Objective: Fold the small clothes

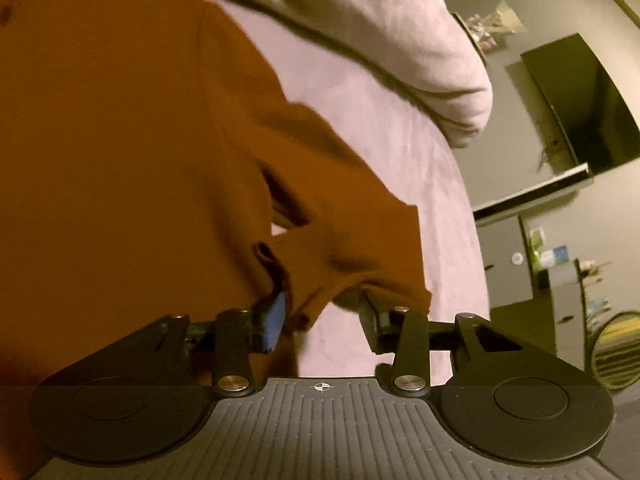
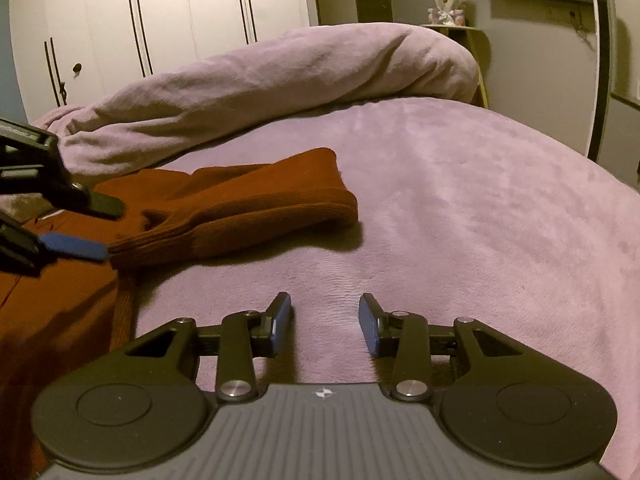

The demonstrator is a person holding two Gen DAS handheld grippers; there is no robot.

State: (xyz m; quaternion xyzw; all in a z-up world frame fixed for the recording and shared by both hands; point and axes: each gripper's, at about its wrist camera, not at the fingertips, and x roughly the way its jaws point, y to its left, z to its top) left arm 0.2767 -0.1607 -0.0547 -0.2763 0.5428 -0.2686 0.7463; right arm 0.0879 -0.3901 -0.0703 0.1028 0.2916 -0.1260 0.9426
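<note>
At the left edge of the right wrist view the left gripper [image 2: 108, 230] reaches in over the rust-brown sweater [image 2: 52, 300]; its fingers stand apart, the blue-padded one [image 2: 74, 246] low against the knit and the black one above it, with a fold of cloth rising between them; nothing is pinched; the sweater lies on the left part of the bed [image 2: 460, 208], its body spread flat toward the near left corner; one sleeve [image 2: 256, 200] runs rightward from it, doubled over itself, its ribbed edge just beside the blue pad; behind the sleeve a long lilac bolster [image 2: 280, 92] lies across the far edge of the bed; white wardrobe doors [image 2: 160, 20] stand behind that; the right gripper [image 2: 325, 322] hovers over bare lilac blanket near the front edge of the bed, to the right of the sweater and apart from it, fingers spread with nothing between them

In the left wrist view the sweater [image 1: 120, 140] fills the left half; the left gripper [image 1: 324, 316] is open; its left blue pad [image 1: 275, 320] touches the knit edge, and the right finger sits partly under a hanging flap of the sleeve [image 1: 360, 232]; to the right lie the lilac blanket [image 1: 380, 120] and the bolster [image 1: 400, 32]; past the bed's edge a dark flat screen [image 1: 580, 108] hangs on the wall
</note>
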